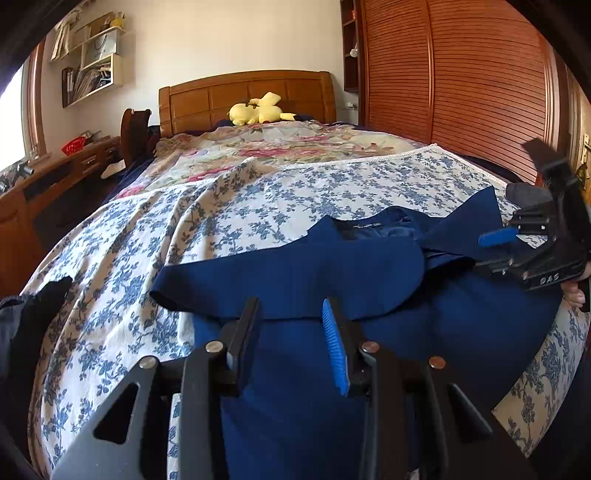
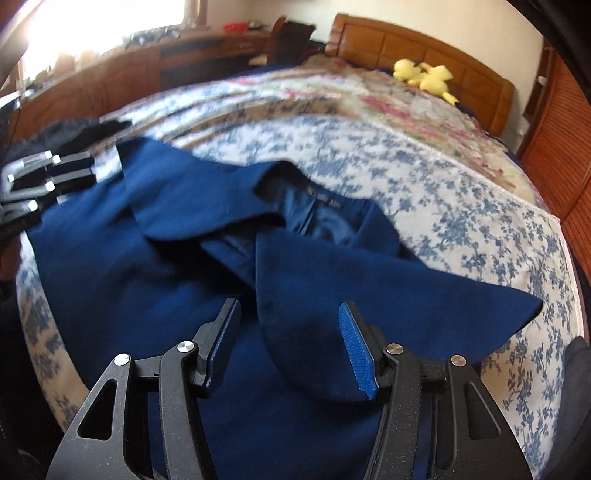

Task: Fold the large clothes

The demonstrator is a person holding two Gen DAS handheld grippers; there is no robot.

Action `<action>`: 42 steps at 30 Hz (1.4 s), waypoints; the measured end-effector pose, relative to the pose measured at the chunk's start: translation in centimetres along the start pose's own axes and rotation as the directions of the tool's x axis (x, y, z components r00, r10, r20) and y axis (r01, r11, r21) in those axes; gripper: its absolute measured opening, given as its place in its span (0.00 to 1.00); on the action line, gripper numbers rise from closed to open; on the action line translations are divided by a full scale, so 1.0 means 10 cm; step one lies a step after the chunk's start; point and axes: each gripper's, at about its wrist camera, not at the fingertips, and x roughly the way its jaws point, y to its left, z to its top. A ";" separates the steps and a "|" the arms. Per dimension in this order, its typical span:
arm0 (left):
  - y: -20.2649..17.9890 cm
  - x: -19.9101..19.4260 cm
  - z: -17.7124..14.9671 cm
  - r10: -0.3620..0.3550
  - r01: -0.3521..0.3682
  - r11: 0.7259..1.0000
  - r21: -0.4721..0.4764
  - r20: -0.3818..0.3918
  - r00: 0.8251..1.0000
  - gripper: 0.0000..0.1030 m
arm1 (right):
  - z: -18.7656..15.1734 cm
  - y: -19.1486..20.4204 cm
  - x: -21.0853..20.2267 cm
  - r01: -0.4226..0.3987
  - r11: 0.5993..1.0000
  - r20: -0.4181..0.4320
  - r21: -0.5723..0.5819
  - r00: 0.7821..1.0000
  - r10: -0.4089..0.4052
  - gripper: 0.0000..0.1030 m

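A wooden headboard [image 1: 247, 92] stands far, slatted wardrobe doors [image 1: 461, 81] right, desk [image 1: 55, 177] and bright window [image 2: 103, 22] left.

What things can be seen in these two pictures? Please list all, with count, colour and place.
coat: one, navy, spread on the near end of the bed
bedspread: one, white with blue flowers, under the coat
quilt: one, pink floral, far half of the bed
plush toy: one, yellow, by the headboard
headboard: one, brown wood, far end
wardrobe: one, red-brown slats, right
desk: one, brown, left
left hand-held gripper: black, open, over the coat
right hand-held gripper: black, open, over the collar
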 end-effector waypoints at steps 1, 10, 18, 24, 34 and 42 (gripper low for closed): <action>0.02 0.00 -0.01 0.001 -0.001 1.000 -0.003 0.000 1.000 0.32 | -0.02 0.01 0.07 0.011 1.000 -0.030 -0.007 1.000 -0.011 0.55; 0.09 -0.01 -0.04 -0.014 0.014 0.999 -0.030 0.005 1.000 0.32 | 0.11 -0.16 0.25 0.140 0.988 -0.064 -0.056 0.987 -0.144 0.08; 0.11 -0.04 -0.04 -0.015 0.015 0.999 -0.038 0.009 1.000 0.32 | 0.69 -0.27 0.32 0.233 0.967 0.017 -0.099 0.972 -0.233 0.07; 0.14 -0.01 -0.04 -0.018 0.018 0.999 -0.045 0.005 1.000 0.32 | 1.22 -0.37 0.57 0.341 0.933 0.029 -0.116 0.940 -0.340 0.07; 0.22 -0.03 -0.03 -0.019 0.020 0.998 -0.059 0.017 1.000 0.32 | 1.38 -0.47 0.41 0.319 0.948 0.085 0.013 0.944 -0.319 0.38; 0.30 -0.06 -0.04 -0.005 0.007 0.998 -0.070 0.018 1.000 0.32 | 1.13 -0.07 0.29 0.118 0.993 0.112 -0.010 0.987 -0.116 0.46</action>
